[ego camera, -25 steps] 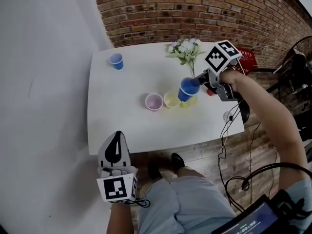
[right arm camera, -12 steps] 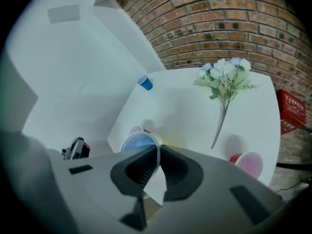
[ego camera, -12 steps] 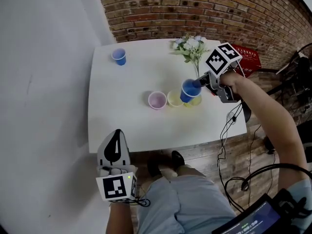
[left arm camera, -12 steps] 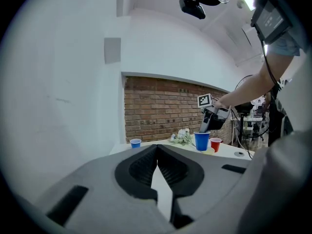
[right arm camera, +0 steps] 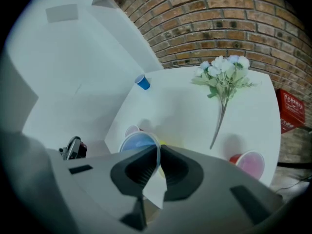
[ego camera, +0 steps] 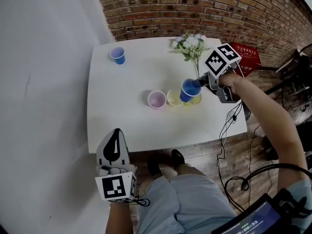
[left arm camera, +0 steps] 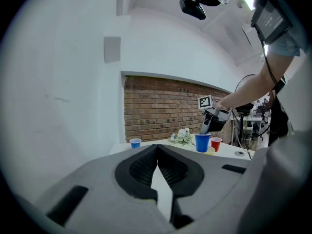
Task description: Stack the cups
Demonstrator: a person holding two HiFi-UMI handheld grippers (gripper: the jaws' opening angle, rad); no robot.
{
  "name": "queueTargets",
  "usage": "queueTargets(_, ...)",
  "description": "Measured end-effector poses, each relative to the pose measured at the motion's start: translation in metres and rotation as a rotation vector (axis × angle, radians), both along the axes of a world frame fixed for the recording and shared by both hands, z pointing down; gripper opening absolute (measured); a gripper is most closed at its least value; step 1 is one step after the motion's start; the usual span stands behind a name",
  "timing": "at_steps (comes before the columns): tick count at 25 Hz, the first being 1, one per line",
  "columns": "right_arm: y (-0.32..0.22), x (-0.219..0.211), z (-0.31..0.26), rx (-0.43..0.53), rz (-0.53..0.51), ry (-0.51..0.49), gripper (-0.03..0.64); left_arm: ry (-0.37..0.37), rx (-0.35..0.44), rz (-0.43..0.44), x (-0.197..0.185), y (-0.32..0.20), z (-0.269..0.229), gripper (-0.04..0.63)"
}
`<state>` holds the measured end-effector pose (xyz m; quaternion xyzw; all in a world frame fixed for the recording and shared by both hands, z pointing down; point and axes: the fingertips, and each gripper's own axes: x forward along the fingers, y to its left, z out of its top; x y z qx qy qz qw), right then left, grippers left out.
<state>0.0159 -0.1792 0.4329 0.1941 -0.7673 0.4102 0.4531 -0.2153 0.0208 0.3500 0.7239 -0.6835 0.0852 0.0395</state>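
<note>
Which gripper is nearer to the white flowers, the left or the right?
Right. The right gripper, holding a blue cup, is over the table, close to the flowers. The left gripper is off the table's near edge.
</note>
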Motion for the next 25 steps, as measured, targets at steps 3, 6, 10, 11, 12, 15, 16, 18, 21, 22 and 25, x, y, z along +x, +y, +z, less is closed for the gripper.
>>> queueTargets(3, -0.0004, -0.0008, 0.0015, 0.0, 0.006, -0.007, 0.032, 0.006, -0.002, -0.001, -0.0003, 0.0003, 0.0023, 0.009)
queueTargets(6, -0.0003, 0.0005, 0.0017, 0.005, -0.002, -0.001, 0.035, 0.003, 0.0, -0.001, -0.0006, -0.0004, 0.0007, 0.009)
queueTargets(10, 0.0003, 0.0013, 0.0005, 0.019, -0.019, 0.007, 0.052, 0.006, 0.001, -0.001, -0.0014, -0.0006, 0.002, 0.009)
queueTargets(11, 0.0004, 0.0011, 0.0, 0.023, -0.024, 0.008, 0.056, 0.007, 0.002, 0.0, -0.0011, -0.0009, 0.0019, 0.009)
queueTargets(12, 0.0004, 0.0008, -0.0004, 0.026, -0.029, 0.009, 0.063, 0.007, 0.002, 0.0, -0.0007, -0.0013, 0.0016, 0.009)
queueTargets(15, -0.0001, -0.0001, -0.0012, 0.034, -0.035, 0.006, 0.063, 0.005, 0.003, 0.004, 0.0013, -0.0022, -0.0001, 0.009)
queueTargets(16, -0.0004, -0.0002, -0.0013, 0.036, -0.036, 0.006, 0.063, 0.004, 0.003, 0.004, 0.0019, -0.0023, -0.0003, 0.009)
queueTargets(18, -0.0003, 0.0002, -0.0012, 0.037, -0.039, 0.006, 0.049, 0.003, 0.003, 0.005, 0.0021, -0.0021, -0.0006, 0.009)
queueTargets(21, -0.0008, 0.001, -0.0023, 0.035, -0.038, 0.007, 0.032, 0.003, 0.001, 0.003, 0.0009, -0.0013, -0.0003, 0.009)
queueTargets(22, -0.0013, 0.0009, -0.0037, 0.034, -0.035, 0.003, 0.032, 0.003, 0.001, 0.002, 0.0004, -0.0009, 0.0, 0.009)
queueTargets(25, -0.0026, 0.0001, -0.0081, 0.034, -0.027, -0.009, 0.031, 0.005, 0.004, 0.002, 0.0004, -0.0005, 0.0002, 0.009)
